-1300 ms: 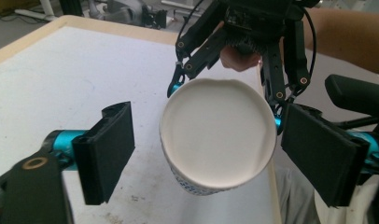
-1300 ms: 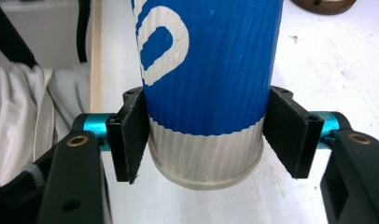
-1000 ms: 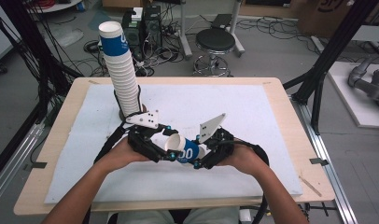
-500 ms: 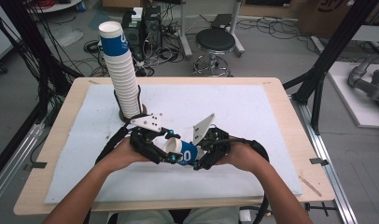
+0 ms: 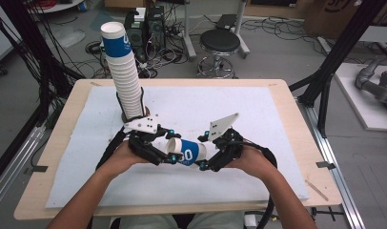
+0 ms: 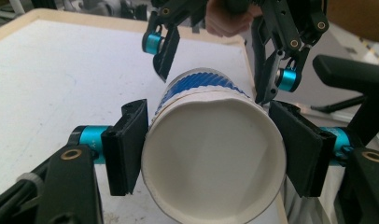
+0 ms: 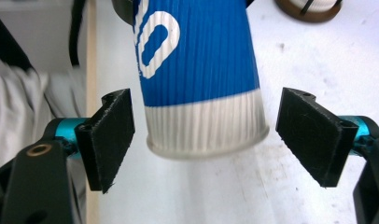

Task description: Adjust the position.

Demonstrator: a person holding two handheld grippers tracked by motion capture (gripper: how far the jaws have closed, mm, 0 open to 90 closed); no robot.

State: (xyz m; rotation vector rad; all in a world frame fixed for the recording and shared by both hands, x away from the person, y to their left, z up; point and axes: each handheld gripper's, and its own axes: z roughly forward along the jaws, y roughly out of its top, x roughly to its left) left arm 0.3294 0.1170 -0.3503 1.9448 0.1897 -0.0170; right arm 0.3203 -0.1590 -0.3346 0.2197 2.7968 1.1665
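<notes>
The left gripper (image 6: 211,163) is clamped on the rim of a blue-and-white ribbed paper cup (image 5: 187,151), held level above the white table mat (image 5: 277,143). The right gripper (image 7: 229,140), jaws just opened, flanks its base untouched and should be withdrawn straight back, without brushing it.

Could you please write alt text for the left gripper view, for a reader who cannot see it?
The left claw grips a blue-and-white paper cup by its rim, the open mouth facing the camera and slightly dented. Beyond it, the right claw stands open around the cup's far end, its jaws having just opened, above a white-covered table.
</notes>
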